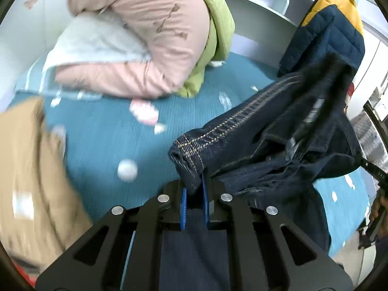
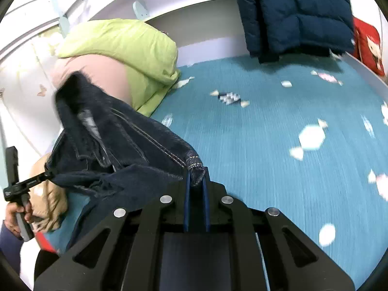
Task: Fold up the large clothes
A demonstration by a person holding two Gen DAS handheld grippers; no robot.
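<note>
My left tool [image 1: 194, 189] was clamped on a stitched hem corner of the dark denim jacket [image 1: 278, 145], the blue pads [image 1: 205, 203] pinching the cloth between them. My right tool [image 2: 196, 181] gripped another hemmed corner of the same jacket [image 2: 116, 145] in the same way, its pads [image 2: 186, 203] pressed against the fold of denim. The jacket hung bunched between my two tools, lifted above the teal bedspread [image 1: 109, 133], with its collar and a grey label showing in the middle of the heap.

On the bed behind it lay a pink quilted coat [image 1: 145, 36] with a lime-green padded jacket [image 2: 126, 48] tucked against it, and a pale grey garment [image 1: 97, 41] rested over the pink one. A navy puffer jacket [image 2: 291, 12] with a yellow upper part hung near the white shelf [image 2: 181, 7] at the bed's far side. A tan garment [image 1: 31, 169] lay on the near-left part of the bed in the left wrist view. A red cushion [image 2: 368, 46] sat at the far right edge in the right wrist view. Both views were blurred.
</note>
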